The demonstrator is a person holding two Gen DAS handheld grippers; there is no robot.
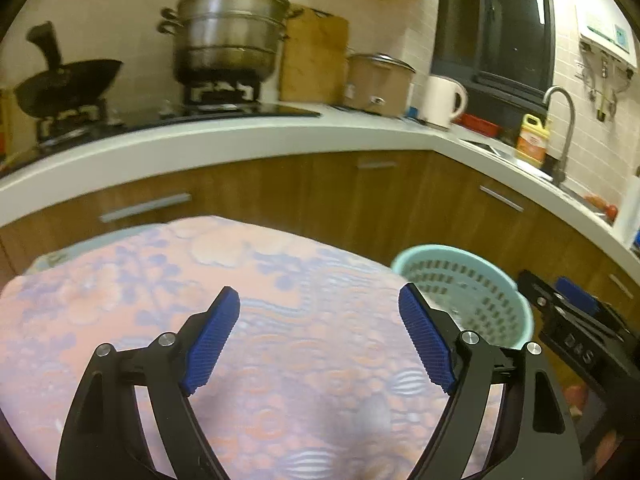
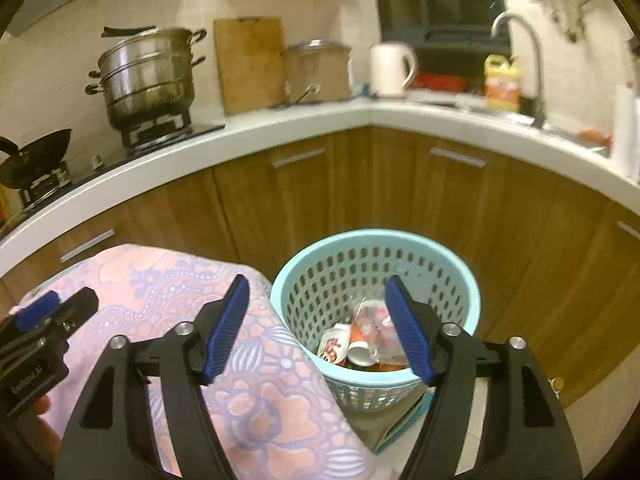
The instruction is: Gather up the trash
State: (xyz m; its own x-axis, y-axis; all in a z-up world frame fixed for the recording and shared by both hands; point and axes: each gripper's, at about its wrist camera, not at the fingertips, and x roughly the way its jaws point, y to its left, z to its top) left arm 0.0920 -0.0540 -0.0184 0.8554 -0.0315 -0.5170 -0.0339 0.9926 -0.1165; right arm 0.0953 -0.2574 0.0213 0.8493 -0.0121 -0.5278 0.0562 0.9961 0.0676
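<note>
A light blue perforated basket (image 2: 452,268) stands on the floor beside a table under a pink and lilac patterned cloth (image 2: 256,396). Crumpled cups and wrappers (image 2: 356,340) lie at its bottom. My right gripper (image 2: 318,322) hangs open above the basket's near rim, nothing between its blue pads. My left gripper (image 1: 319,330) is open over the patterned cloth (image 1: 160,280), empty too. The basket (image 1: 472,284) shows to its right in the left wrist view, with the right gripper's body past it. The left gripper's body (image 2: 40,328) shows at the left edge of the right wrist view.
Wooden cabinets under a white counter (image 2: 280,128) curve behind the basket. On the counter stand a steel steamer pot (image 2: 148,76), a black wok (image 1: 68,84), a cutting board (image 2: 248,64), a rice cooker (image 2: 316,72), a white kettle (image 2: 390,66) and a yellow bottle (image 2: 502,82) by the tap.
</note>
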